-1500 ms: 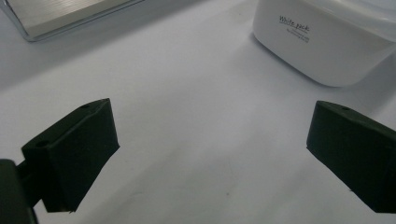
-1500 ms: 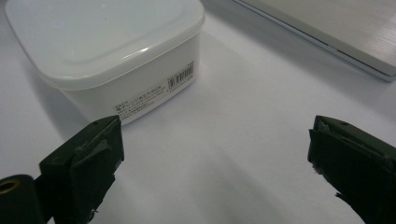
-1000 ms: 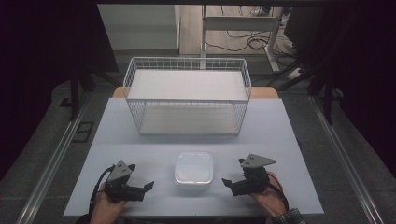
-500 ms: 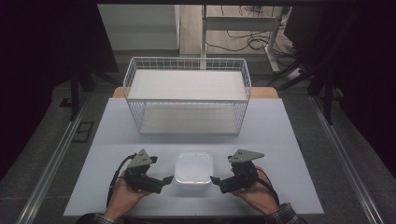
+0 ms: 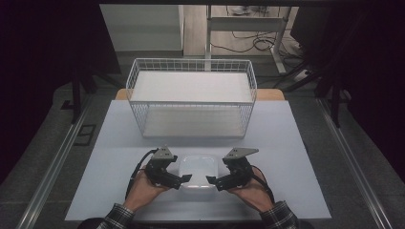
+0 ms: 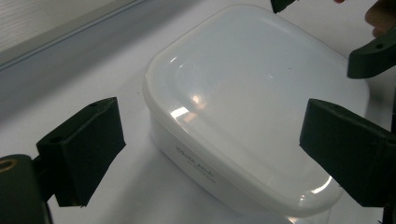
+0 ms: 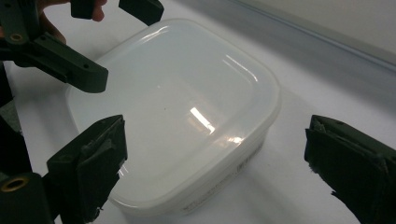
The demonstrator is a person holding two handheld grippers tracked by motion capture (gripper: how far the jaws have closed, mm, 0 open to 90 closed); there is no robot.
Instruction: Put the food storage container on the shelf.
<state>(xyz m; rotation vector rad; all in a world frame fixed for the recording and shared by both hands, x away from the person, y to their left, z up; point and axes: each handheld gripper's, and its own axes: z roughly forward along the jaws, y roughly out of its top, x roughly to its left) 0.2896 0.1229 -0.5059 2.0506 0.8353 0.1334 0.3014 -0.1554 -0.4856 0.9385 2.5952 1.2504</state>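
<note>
Two grippers, one lidded white container (image 5: 198,172), low centre of the high view.
My left gripper (image 5: 180,180) and right gripper (image 5: 214,182) have closed in from the sides, jaws wide, flanking it untouched; wire basket (image 5: 191,98) beyond.

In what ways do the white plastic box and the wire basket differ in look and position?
The white plastic box is small, solid-walled and shut by a glossy lid; the wire basket is much larger, an open mesh without a cover. The box lies near the person, between the left gripper and the right gripper; the basket stands farther back. Both are white and rest on the table.
</note>
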